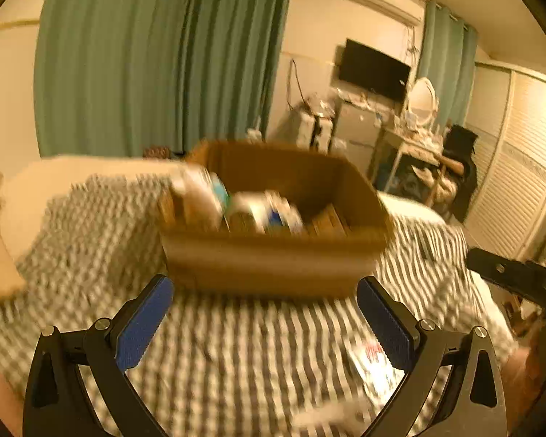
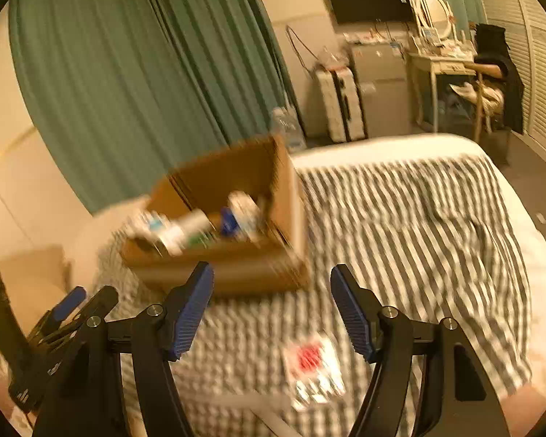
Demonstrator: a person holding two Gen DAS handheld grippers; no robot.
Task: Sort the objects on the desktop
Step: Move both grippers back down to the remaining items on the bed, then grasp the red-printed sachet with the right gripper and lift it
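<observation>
At lower left of the left wrist view, the left gripper (image 1: 265, 300) sits low over the grey-and-white striped bed cover (image 1: 236, 346), level, blue-padded fingers (image 1: 145, 327) spread wide, nothing between them. Centre frame, just past the fingertips: open brown cardboard box (image 1: 273, 258) resting on the cover, with blurred white and blue bottles and packets (image 1: 262, 207) inside; exact items cannot be told. Lower right, by the right finger: flat white packet with red print (image 1: 376, 360) lying on the cover. A pale blurred item at bottom centre, unidentifiable. Far right edge: black part of the other tool.

In the right wrist view, far left: the left gripper (image 2: 69, 306) seen side-on, low. Left of centre: same cardboard box (image 2: 222, 269), tilted in frame, bottles (image 2: 200, 225) inside. Bottom centre: right gripper (image 2: 272, 284) pointing forward over the cover (image 2: 400, 218), blue pads (image 2: 191, 313) wide apart, empty. Between them, lower down: red-print packet (image 2: 311, 360) on the cover, not touched. Heavy motion blur in both views.
</observation>
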